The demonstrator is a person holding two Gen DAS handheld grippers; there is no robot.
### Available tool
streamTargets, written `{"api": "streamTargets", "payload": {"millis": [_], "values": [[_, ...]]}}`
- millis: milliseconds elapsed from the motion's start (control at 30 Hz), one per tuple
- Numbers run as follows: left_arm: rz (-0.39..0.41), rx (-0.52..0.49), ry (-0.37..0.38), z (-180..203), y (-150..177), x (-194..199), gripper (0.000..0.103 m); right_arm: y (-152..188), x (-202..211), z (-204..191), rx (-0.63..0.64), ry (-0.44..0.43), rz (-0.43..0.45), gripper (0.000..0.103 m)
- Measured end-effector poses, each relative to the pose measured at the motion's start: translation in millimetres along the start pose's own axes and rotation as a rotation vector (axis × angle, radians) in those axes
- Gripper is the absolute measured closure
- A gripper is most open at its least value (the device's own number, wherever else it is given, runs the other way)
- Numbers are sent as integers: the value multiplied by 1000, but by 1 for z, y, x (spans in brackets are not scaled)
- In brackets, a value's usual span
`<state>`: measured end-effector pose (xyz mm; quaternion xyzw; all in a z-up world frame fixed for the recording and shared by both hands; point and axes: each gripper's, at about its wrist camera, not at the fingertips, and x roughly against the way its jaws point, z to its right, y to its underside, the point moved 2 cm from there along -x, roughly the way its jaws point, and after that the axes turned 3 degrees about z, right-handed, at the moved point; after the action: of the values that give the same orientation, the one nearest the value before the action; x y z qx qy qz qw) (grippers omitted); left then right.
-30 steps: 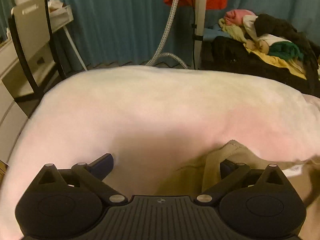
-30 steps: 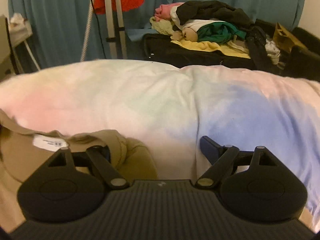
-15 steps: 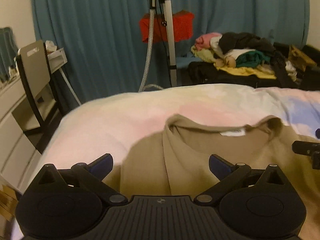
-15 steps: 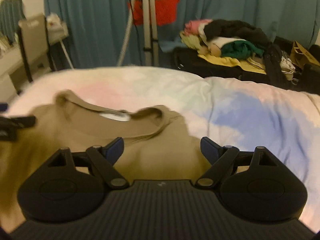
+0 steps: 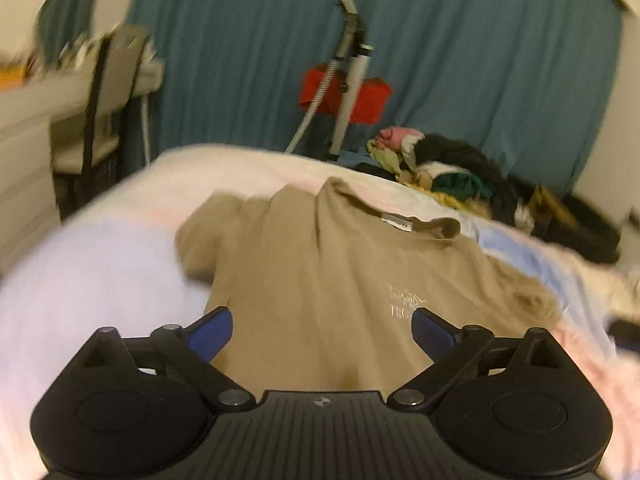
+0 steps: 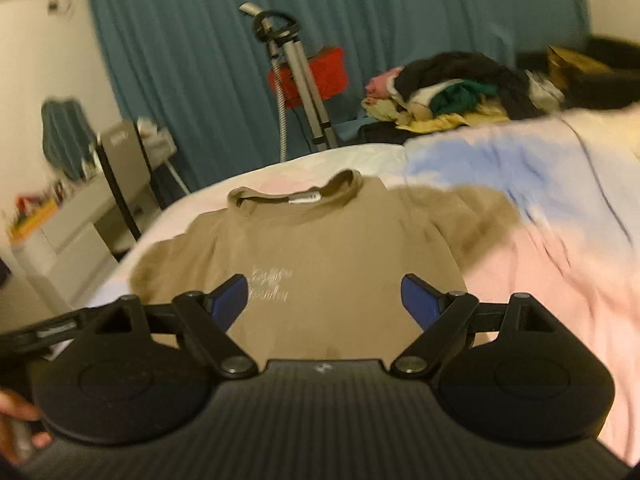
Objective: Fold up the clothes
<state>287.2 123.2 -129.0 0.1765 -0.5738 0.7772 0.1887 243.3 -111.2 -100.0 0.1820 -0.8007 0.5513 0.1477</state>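
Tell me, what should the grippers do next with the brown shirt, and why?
Probably bring each open hand-held gripper, left and right, down to a sleeve: the brown shirt lies spread face-up on the bed, unfolded, with nothing gripped.

Tan T-shirt point(image 5: 328, 280) mid-frame, faint white lettering on the chest, white label at the collar; bedspread point(image 5: 100, 272) under it is pastel, pink, lilac and sky-blue patches bleeding together; teal curtain point(image 5: 460, 60) fills the top; a red block point(image 5: 372, 100) glows against it; clothes pile point(image 5: 440, 164) at right mixes pink, black, green, yellow; gripper fingers point(image 5: 210, 330) blue on black.
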Motion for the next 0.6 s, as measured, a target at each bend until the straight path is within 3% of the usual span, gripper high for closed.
{"api": "streamTargets", "payload": {"millis": [133,267,433,533,600], "values": [[-5,195,2,-40,8,6,15,16,29,-1,-6,-18,16,18],[-7,396,8,-82,0,-12,18,26,14,0,37,-2,18,18],[47,633,19,-123,-15,-61,20,33,-26,9,-17,-2,7,18],[68,727,15,-144,-23,-102,26,34,-41,15,-53,-14,7,18],[72,766,59,-151,-33,-122,24,36,-51,19,-63,-10,10,18]]}}
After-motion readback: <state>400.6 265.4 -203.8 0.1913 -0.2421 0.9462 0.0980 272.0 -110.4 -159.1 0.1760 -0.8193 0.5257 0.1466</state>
